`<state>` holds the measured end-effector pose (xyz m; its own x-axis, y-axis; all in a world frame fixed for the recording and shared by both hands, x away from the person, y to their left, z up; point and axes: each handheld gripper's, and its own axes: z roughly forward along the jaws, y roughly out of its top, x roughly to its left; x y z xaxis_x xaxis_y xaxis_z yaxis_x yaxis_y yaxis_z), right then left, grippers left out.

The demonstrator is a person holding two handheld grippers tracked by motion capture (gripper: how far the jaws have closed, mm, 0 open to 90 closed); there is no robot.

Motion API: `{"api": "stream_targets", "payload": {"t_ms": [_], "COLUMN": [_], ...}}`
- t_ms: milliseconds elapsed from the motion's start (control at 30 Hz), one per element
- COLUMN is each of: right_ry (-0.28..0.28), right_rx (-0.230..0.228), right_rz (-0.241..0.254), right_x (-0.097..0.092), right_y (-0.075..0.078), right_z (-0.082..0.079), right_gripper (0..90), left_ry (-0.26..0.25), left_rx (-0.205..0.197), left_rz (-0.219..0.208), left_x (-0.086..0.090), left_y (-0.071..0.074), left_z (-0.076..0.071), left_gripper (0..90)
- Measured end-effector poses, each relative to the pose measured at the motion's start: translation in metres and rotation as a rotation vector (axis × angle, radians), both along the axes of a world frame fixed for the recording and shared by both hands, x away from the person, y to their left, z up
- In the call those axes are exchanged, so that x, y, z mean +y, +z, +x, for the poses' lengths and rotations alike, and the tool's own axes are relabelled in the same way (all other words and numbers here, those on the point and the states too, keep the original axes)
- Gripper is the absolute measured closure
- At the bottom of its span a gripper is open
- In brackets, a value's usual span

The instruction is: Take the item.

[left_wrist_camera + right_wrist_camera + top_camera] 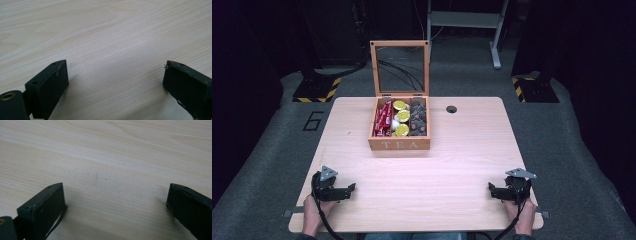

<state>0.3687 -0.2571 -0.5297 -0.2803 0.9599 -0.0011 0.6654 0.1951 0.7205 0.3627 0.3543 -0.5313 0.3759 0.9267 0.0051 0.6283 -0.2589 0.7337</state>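
Pale wood-grain rectangular table (462,165) takes up most of the high view, w/ grey carpet floor (572,125) around it. A small round cable hole (451,109) sits in the tabletop near the far edge, right of centre.

Light-brown wooden tea box w/ "TEA" on its front wall (399,145) stands at the far middle of the table, just left of the hole. Its glass-paned hinged lid (400,67) is up, roughly vertical, behind the compartments. Inside, 3 rows front to back: red sachets (384,119) in the left compartment, yellow-topped round capsules (402,117) in the middle, dark brownish capsules (418,120) on the right.

Both tools are at the near edge, well apart from the box and from each other. Black left gripper (352,187), grey three-cornered plate on top, sits near the near-left corner in the person's left hand (314,207), tips pointing toward table centre. Black right gripper (491,187) mirrors it near the near-right corner in the right hand (519,210).

Left gripper view: jaws spread wide, nothing btwn them, bare wood below. Right gripper view: same, jaws wide apart, nothing held, bare tabletop.
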Motion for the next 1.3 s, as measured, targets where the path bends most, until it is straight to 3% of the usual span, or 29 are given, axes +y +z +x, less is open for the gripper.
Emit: {"api": "stream_targets", "payload": {"t_ms": [200, 233, 633, 1300], "right_ry": [0.003, 0.004, 0.028, 0.027], "right_rx": [-0.002, -0.004, -0.002, -0.002], "right_rz": [0.005, 0.004, -0.001, -0.001], "right_x": [0.0, 0.001, 0.001, 0.001], "right_y": [0.0, 0.0, 0.0, 0.0], "right_z": [0.0, 0.0, 0.002, 0.002], "right_gripper": [1.3, 1.3, 1.2, 1.2], "left_ry": [0.0, -0.001, -0.056, -0.145], "left_rx": [0.028, 0.01, -0.038, -0.096], "left_rz": [-0.019, -0.028, -0.074, -0.101], "left_x": [-0.001, -0.003, -0.017, -0.054], "left_y": [0.003, 0.005, 0.037, 0.084], "left_z": [0.004, 0.005, 0.021, 0.062], "left_gripper": [4.1, 4.1, 6.0, 7.6]}}
